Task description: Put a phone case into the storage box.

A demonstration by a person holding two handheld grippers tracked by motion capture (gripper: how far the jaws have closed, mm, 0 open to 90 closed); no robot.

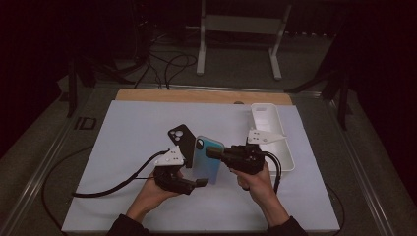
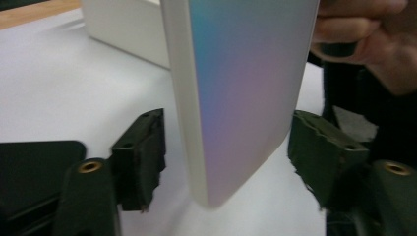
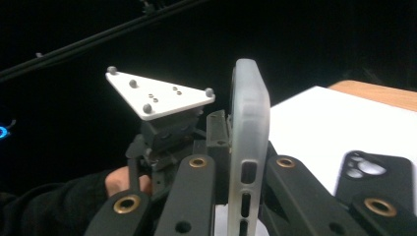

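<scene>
1. The right gripper (image 1: 212,153) is clamped on a phone case with a blue-to-pink shimmering back (image 1: 207,160), holding it up off the white mat (image 1: 128,132) on the desk, near the middle and towards the person's edge.
2. In the right gripper view the case (image 3: 249,147) stands edge-on between the two black jaws, its frosted rim and side cut-outs facing the camera; the jaws press it from both sides.
3. The left gripper (image 1: 199,183) sits just below and left of the case, its jaws spread apart. In the left gripper view the lower end of the case (image 2: 246,88) hangs between those jaws with a gap on either side, so they are not touching it.
4. A black phone case (image 1: 180,137) lies flat on the mat just behind the left gripper, camera cut-out up.
5. A white tray (image 1: 268,120) rests along the mat's right edge, behind the right hand (image 1: 255,181).
6. The left hand (image 1: 152,189) comes in from the near edge.
</scene>
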